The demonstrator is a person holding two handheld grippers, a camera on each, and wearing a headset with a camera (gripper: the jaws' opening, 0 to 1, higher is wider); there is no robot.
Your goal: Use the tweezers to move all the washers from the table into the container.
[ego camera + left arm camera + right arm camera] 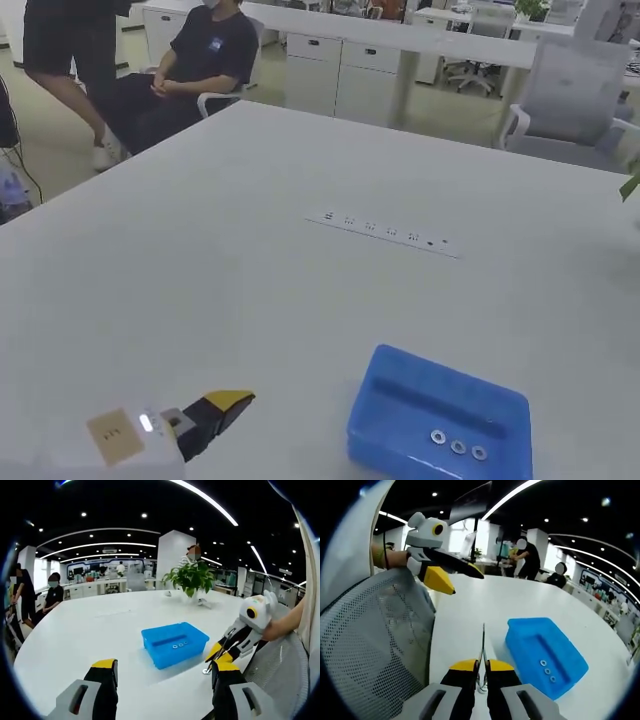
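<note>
The blue container (pixel 400 440) stands on the white table near its front edge, with three washers (pixel 458 446) lying in a row inside. To its left my left gripper (pixel 215 415) points toward it. In the left gripper view that gripper (pixel 165 664) is open, nothing between its jaws, facing the container (pixel 160 657) and washers (pixel 179 645). My right gripper (pixel 482 664) is shut on the thin metal tweezers (pixel 483 645), whose tips point forward left of the container (pixel 520 640). The right gripper (pixel 222 655) enters from the right with the tweezers (pixel 215 660).
A flush power strip (pixel 385 230) crosses the middle of the table. A grey mesh chair back (pixel 375 640) is close under the right gripper. A potted plant (pixel 192 577) stands at the table's far end. A seated person (pixel 195 60) and chairs (pixel 575 100) are beyond the table.
</note>
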